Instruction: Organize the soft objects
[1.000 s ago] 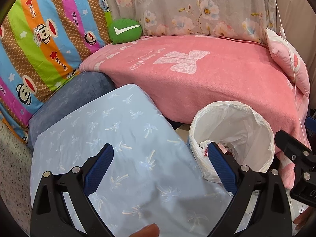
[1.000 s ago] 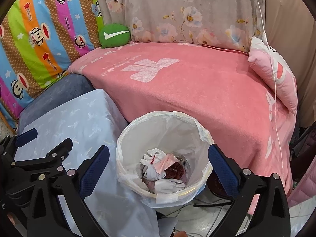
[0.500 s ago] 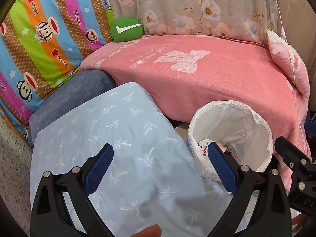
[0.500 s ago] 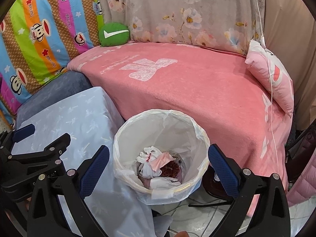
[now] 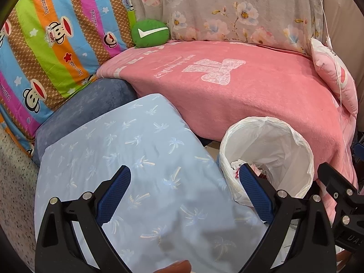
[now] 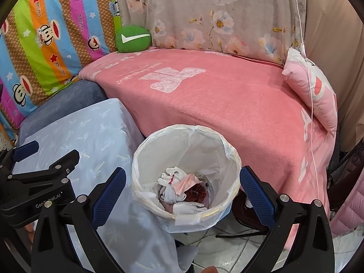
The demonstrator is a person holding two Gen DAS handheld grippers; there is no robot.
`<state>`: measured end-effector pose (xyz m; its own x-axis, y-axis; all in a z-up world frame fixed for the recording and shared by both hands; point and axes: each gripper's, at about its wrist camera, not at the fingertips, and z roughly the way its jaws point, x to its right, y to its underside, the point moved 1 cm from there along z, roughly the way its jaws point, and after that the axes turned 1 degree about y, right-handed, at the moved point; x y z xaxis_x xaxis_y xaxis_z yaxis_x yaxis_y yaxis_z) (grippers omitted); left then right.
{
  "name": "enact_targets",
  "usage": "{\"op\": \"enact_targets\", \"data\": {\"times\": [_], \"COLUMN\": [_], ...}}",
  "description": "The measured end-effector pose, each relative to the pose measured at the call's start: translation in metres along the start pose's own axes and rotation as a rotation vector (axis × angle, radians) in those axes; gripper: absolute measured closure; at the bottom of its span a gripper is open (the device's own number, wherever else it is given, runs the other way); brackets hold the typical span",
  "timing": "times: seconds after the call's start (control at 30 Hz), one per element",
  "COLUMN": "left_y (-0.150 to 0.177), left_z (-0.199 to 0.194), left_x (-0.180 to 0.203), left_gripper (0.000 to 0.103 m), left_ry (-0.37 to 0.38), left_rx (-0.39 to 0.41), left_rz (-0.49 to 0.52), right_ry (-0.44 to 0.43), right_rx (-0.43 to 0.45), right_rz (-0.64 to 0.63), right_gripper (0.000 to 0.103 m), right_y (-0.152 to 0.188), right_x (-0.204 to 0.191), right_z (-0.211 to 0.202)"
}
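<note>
Green round cushion (image 5: 150, 33), white tick mark on its face, sits at the far left corner of the pink blanket (image 5: 250, 95), against the striped monkey-print cover (image 5: 45, 45). Small pink pillow (image 6: 311, 91) lies at the blanket's right edge. Only the right wrist view shows the lined bin (image 6: 229, 150) interior: crumpled white and pink tissue, dark red scraps. Left gripper (image 5: 184, 193) spread wide over the pale blue sheet (image 5: 136, 147), empty. Right gripper (image 6: 182, 188) spread wide above the bin, empty.
</note>
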<state>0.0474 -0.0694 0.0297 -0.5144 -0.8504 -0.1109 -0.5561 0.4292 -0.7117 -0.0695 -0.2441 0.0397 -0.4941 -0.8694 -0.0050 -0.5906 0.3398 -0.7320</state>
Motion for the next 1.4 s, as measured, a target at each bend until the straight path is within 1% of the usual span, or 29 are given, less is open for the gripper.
{"op": "enact_targets", "data": {"times": [0.2, 1.4], "left_y": [0.001, 0.009], "left_z": [-0.002, -0.012], "left_x": [-0.001, 0.003], "left_gripper": [0.011, 0.011], "left_ry": [-0.010, -0.010], "left_rx": [-0.005, 0.001], "left_rz": [-0.017, -0.010], "right_ry": [0.000, 0.015], "right_rx": [0.000, 0.014], "right_rz": [-0.002, -0.003], "right_gripper": [0.005, 0.005], "right_y": [0.002, 0.008], "right_x": [-0.002, 0.001], "right_z": [-0.002, -0.021]}}
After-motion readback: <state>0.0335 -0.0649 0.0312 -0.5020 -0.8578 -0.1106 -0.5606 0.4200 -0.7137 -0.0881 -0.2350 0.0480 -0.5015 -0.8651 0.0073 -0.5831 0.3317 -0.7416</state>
